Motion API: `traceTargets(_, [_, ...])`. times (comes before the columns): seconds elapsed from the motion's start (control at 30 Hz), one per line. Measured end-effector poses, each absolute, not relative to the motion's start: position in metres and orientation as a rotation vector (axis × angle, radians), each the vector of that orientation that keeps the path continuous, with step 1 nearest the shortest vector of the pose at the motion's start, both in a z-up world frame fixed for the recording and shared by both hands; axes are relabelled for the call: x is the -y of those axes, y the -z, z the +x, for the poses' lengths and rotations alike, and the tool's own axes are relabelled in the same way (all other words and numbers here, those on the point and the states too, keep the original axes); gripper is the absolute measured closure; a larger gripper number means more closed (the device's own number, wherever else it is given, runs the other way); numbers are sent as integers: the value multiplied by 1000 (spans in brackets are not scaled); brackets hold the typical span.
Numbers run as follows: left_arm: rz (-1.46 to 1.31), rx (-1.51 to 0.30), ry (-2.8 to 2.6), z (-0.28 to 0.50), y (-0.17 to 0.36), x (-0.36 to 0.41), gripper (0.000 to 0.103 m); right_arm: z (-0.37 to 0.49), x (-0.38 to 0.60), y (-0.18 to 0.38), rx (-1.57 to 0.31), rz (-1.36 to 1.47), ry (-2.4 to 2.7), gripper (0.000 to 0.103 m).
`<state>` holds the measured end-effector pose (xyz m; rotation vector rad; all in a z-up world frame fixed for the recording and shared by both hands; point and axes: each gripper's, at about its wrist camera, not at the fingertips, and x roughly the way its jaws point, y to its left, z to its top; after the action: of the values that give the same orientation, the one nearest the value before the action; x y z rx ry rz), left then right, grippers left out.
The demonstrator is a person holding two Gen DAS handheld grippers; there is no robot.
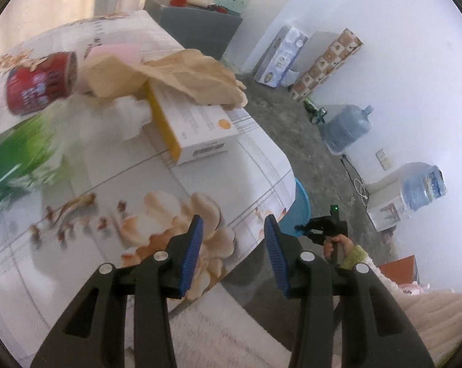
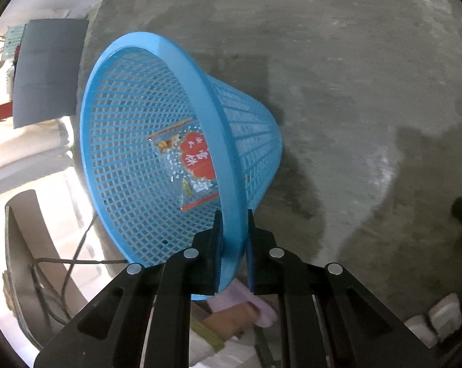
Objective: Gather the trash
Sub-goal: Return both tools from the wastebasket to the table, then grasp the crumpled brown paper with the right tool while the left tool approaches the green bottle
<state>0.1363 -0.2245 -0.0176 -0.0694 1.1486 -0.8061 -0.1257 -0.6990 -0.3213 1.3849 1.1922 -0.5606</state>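
Observation:
In the right wrist view my right gripper (image 2: 232, 230) is shut on the rim of a blue mesh basket (image 2: 133, 159), which hangs tilted above the concrete floor. A clear wrapper with red print (image 2: 189, 165) lies inside it. In the left wrist view my left gripper (image 1: 234, 239) stands open over the table's near corner with nothing between its blue pads. On the floral tablecloth (image 1: 139, 184) lie a red can (image 1: 38, 84) on its side, a crumpled brown paper bag (image 1: 182, 73), white tissue (image 1: 114, 116), a white and yellow box (image 1: 197, 125) and a blurred green package (image 1: 13, 159). The basket's rim (image 1: 301, 205) peeks past the table edge.
A hand on the other gripper's handle (image 1: 335, 242) shows below the table corner. Water jugs (image 1: 347, 125), cartons (image 1: 280, 55) and a grey cabinet (image 1: 197, 24) stand along the white wall. A slipper (image 2: 249, 303) lies on the floor under the basket.

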Motion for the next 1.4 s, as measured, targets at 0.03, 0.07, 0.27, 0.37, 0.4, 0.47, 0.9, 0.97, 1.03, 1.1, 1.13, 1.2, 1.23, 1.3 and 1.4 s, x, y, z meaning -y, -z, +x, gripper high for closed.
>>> traceTargets(0.03, [-80,-1147,805,135,17,221,63,-127,698,320,-1196,1382,565,92])
traceTargets(0.07, [-89,-1147,805,133,17,216,63,-130,694,316,-1201,1379,570,92])
traceTargets(0.27, [-107,-1147,800,122,17,201,63,-139,684,307,-1236,1344,603,90])
traceTargets(0.37, [-104,-1134,793,119,16,198,63,-140,683,304,-1253,1317,621,84])
traceTargets(0.4, [-103,-1127,788,118,15,196,63,-140,683,301,-1260,1297,636,81])
traceTargets(0.47, [-97,-1115,775,115,13,191,62,-140,682,292,-1246,1262,651,49])
traceTargets(0.9, [-84,-964,667,108,-4,134,45,-131,616,89,-932,706,756,32])
traceTargets(0.97, [-97,-938,640,108,-6,120,42,-118,573,43,-848,621,689,20])
traceTargets(1.03, [-105,-919,619,109,-7,108,41,-105,533,10,-784,553,618,14])
traceTargets(1.1, [-105,-897,601,109,-7,97,39,-90,494,-15,-732,481,542,9])
traceTargets(1.13, [-101,-884,596,110,-7,92,38,-80,471,-29,-702,433,490,8])
traceTargets(1.2, [-87,-859,581,110,-9,84,37,-57,432,-46,-669,356,387,8])
traceTargets(1.23, [-79,-843,576,110,-10,80,36,-47,416,-49,-666,332,340,8])
traceTargets(1.3, [-70,-824,578,111,-10,74,34,-28,389,-53,-658,285,224,8])
traceTargets(1.4, [-53,-814,586,115,-11,68,32,11,351,-59,-682,159,91,8])
